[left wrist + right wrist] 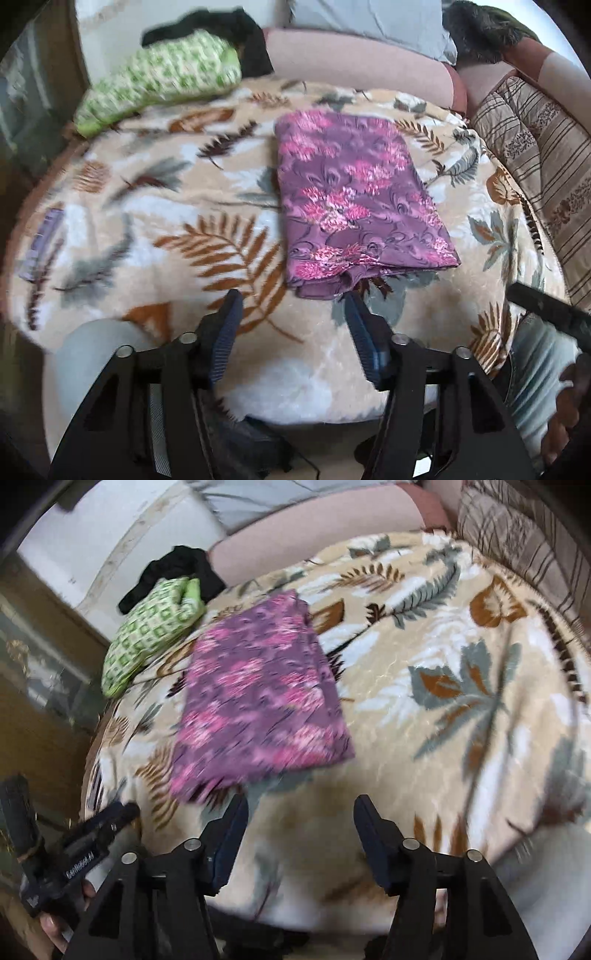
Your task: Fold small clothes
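Observation:
A folded purple cloth with pink flowers [354, 199] lies flat on a leaf-patterned blanket [147, 229]. My left gripper [293, 297] hangs open just before the cloth's near edge, with nothing between its pads. In the right wrist view the same purple cloth [258, 701] lies ahead and to the left. My right gripper [303, 799] is open over the bare blanket [443, 664], off the cloth's near right corner. A green patterned cloth [162, 77] [151, 635] lies bunched at the far left of the blanket.
A black garment [177, 568] sits behind the green cloth. A pink bolster [354, 62] runs along the back. A striped quilt [535, 166] borders the right side. Wooden furniture [37, 720] stands at the left. A hand [51, 926] grips the left tool's handle [74, 853].

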